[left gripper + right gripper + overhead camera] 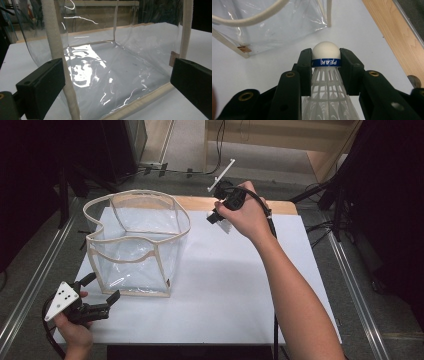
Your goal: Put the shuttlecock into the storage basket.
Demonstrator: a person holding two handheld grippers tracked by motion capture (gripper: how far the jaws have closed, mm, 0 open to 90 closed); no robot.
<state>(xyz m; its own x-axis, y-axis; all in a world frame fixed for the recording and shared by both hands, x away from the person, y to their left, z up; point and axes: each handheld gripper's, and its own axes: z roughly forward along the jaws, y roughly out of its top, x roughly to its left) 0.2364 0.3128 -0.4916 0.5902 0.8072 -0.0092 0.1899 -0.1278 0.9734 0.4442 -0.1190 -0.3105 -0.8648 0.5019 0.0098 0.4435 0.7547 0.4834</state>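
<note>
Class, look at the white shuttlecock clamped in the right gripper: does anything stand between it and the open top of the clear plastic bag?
Nothing visible does. The right gripper holds the white shuttlecock with the blue band over bare white table, and the clear plastic bag with cream trim stands open-topped to its left.

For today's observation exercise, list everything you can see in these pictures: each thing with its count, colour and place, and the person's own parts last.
Shuttlecock: one, white with a blue band, clamped between the right gripper's jaws.
Clear bag: one, transparent with cream trim, standing open on the table's left half.
Table: one, white top with a wooden far edge.
Left gripper: one, black, open, beside the bag's near corner.
Right gripper: one, black, at the table's far side.
Forearms: two, entering from below in the high view.
</note>
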